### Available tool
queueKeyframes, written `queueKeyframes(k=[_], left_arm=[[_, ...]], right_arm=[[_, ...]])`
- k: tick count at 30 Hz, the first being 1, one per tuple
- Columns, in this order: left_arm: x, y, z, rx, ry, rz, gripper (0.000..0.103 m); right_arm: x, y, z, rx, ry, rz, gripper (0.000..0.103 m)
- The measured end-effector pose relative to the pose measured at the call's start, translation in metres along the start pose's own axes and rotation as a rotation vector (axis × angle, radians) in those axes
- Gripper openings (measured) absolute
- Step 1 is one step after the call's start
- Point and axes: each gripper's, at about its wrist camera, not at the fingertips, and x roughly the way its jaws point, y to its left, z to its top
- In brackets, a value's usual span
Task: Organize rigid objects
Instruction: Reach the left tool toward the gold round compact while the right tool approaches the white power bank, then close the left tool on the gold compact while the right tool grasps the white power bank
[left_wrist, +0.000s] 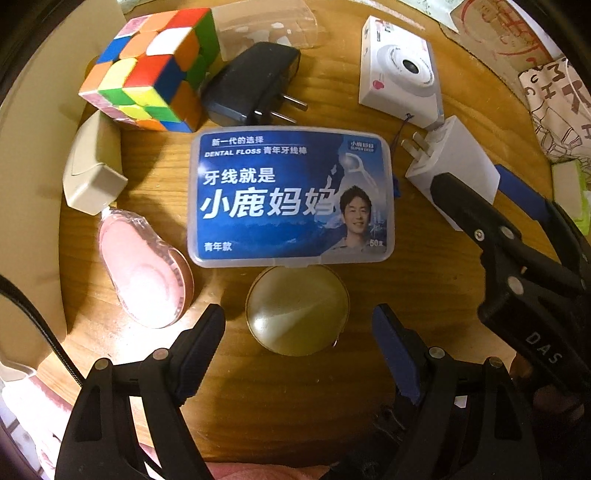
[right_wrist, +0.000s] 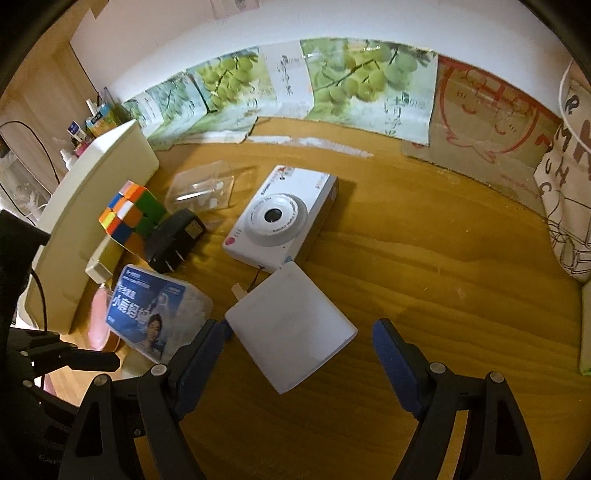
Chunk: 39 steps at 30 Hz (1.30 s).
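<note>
My left gripper points straight down, open, its fingers on either side of a round gold tin without touching it. Above the tin lies a blue dental floss box. A Rubik's cube, a black charger and a white camera sit further back. My right gripper is open around a white charger, its pads clear of the charger's sides. That gripper also shows at the right in the left wrist view, over the same charger.
A pink oval item and a beige plastic piece lie left of the floss box. A clear plastic cover lies behind the cube. A cream board stands at the left, printed cardboard along the back, a patterned bag at the right.
</note>
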Motion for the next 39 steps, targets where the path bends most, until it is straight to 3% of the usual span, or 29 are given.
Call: queueKeyframes(k=[10,15,18,29,32,39], left_arm=[[0.008,-0.030,0.020,0.014,0.003,0.055,0.078],[0.008,-0.041,0.029,0.029,0.007,0.106,0.066],[0.007,-0.041,0.032,0.029,-0.002,0.113,0.059],[0.005,-0.047,0.039,0.034,-0.014,0.101,0.059],[-0.002,-0.034,0.019,0.037,-0.011,0.098,0.059],[-0.003,-0.027,0.005,0.040,0.003,0.059,0.059]], right_arm=[[0.015,0.006,0.004,-0.054,0.027,-0.011,0.083],[0.019,0.011,0.005,-0.081,0.031,-0.016,0.083],[0.021,0.015,0.004,-0.120,0.032,-0.053,0.077],[0.020,0.016,0.001,-0.134,0.040,-0.059,0.076],[0.018,0.019,-0.003,-0.136,0.054,-0.059,0.076],[0.011,0.023,-0.016,-0.118,0.095,-0.064,0.075]])
